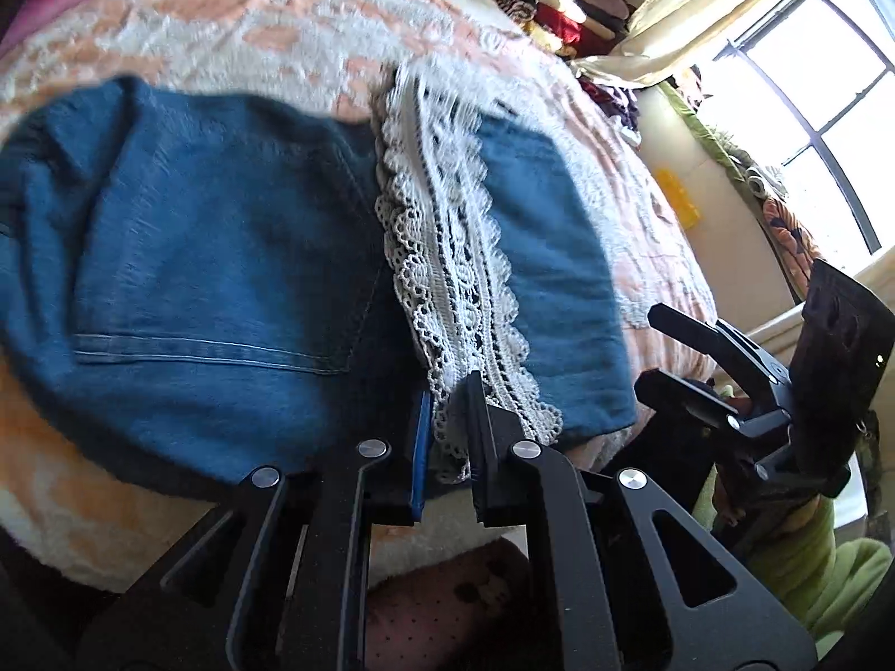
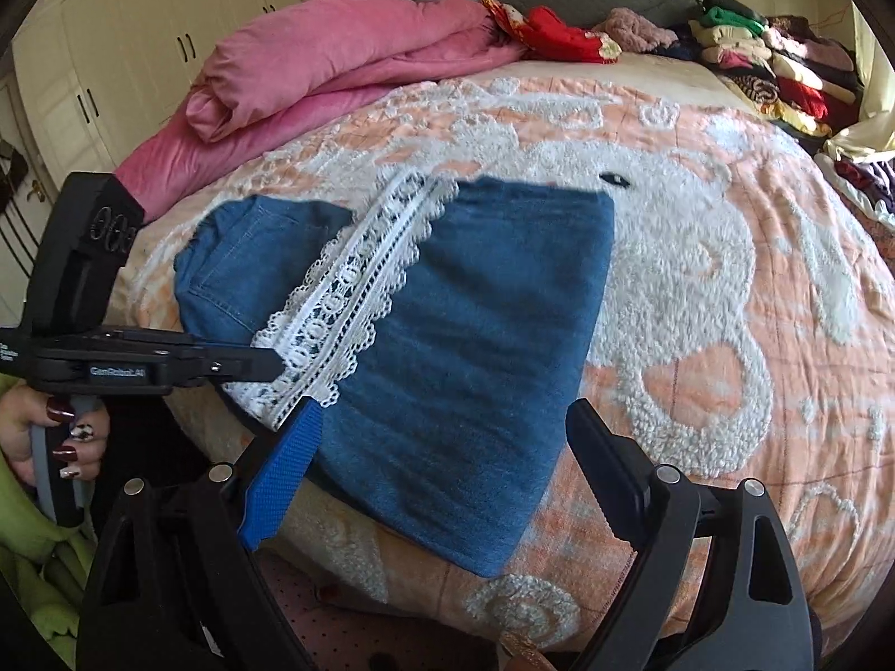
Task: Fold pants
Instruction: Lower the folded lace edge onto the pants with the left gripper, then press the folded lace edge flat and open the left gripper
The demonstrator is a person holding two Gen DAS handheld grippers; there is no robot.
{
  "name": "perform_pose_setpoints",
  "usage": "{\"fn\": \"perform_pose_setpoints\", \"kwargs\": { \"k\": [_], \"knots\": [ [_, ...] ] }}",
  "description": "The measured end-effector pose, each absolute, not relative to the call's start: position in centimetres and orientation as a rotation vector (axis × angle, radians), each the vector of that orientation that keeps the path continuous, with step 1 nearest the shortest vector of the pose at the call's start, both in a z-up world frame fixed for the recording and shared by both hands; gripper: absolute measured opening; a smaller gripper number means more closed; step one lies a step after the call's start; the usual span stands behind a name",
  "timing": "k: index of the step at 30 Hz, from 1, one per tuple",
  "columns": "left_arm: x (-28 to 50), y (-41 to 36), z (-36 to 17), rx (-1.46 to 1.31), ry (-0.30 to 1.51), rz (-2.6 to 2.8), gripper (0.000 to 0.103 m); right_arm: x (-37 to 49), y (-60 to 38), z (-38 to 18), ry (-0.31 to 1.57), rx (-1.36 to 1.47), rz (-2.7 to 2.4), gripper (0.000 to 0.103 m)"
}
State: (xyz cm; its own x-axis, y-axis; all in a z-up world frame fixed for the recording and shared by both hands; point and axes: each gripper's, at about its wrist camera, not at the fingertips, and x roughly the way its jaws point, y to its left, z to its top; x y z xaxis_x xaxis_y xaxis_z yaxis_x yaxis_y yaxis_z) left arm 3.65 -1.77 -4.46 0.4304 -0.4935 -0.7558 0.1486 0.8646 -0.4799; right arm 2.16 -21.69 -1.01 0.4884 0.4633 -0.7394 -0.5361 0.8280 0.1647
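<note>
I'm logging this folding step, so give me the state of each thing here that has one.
Jeans: folded over, flat on the bed.
Lace trim: lying across the denim, near end between the left jaws.
Left gripper: jaws nearly shut on the lace trim.
Right gripper: jaws wide open, holding nothing.
Pink quilt: rolled up.

Bedspread right of jeans open; pink quilt blocks far-left.

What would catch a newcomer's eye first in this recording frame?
The blue denim pants with a white lace trim band lie folded on the peach-and-white fleece bedspread. The left gripper is pinching the lace's near end, while the right gripper hangs open above the denim. A rolled pink quilt lies behind.
</note>
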Motion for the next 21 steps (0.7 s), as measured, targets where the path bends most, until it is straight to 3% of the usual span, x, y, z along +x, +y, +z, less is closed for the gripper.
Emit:
{"fn": "perform_pose_setpoints", "kwargs": {
  "k": [4,13,21],
  "knots": [
    [3.1,-2.0,-3.8,-0.270,1.033,-0.373,0.006,1.7,-20.3,-0.4,0.841,-0.119,0.645,0.087],
    [3.5,-2.9,-5.2,-0.187,1.070,-0.347,0.009,2.6,-19.1,-4.1,0.962,-0.186,0.597,0.073],
    [3.6,-3.0,-5.4,-0.165,1.069,-0.339,0.017,3.1,-20.4,-5.9,1.011,-0.190,0.540,0.073]
  ]
}}
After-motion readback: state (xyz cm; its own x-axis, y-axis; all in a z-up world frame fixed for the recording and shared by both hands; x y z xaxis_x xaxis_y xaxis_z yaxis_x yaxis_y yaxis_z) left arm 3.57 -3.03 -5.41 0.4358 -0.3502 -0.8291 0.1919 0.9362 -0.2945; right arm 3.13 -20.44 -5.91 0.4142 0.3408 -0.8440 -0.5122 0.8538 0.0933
